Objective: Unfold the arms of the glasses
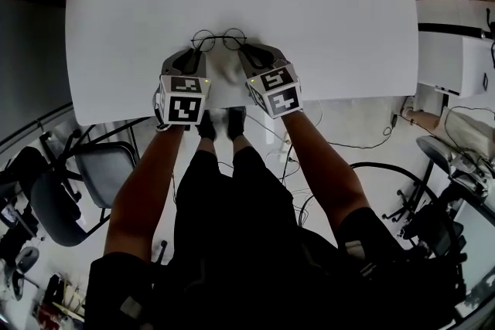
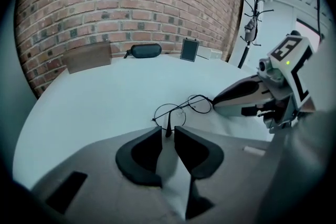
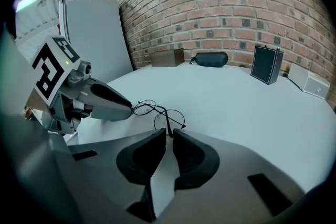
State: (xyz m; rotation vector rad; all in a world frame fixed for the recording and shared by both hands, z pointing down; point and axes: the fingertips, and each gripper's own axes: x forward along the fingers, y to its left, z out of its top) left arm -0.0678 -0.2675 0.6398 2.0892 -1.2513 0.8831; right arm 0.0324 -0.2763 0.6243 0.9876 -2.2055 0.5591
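Note:
Thin round wire glasses (image 1: pixel 219 39) lie on the white table (image 1: pixel 348 35) close to its near edge. My left gripper (image 1: pixel 197 50) is at their left end and my right gripper (image 1: pixel 244 50) at their right end, both pointing down at them. In the left gripper view one dark arm tip of the glasses (image 2: pixel 181 109) stands between the left gripper's (image 2: pixel 168 131) pads, with a gap showing beside it. The right gripper's (image 3: pixel 169 134) pads flank the other arm tip of the glasses (image 3: pixel 157 111) more narrowly, a slit still visible. Both arms look folded behind the lenses.
Along the far edge by the brick wall sit a brown box (image 2: pixel 88 56), a dark glasses case (image 2: pixel 145 50), a small black box (image 3: pixel 266 64) and a white box (image 3: pixel 311 81). The table's near edge runs just under my hands. Chairs and cables are on the floor.

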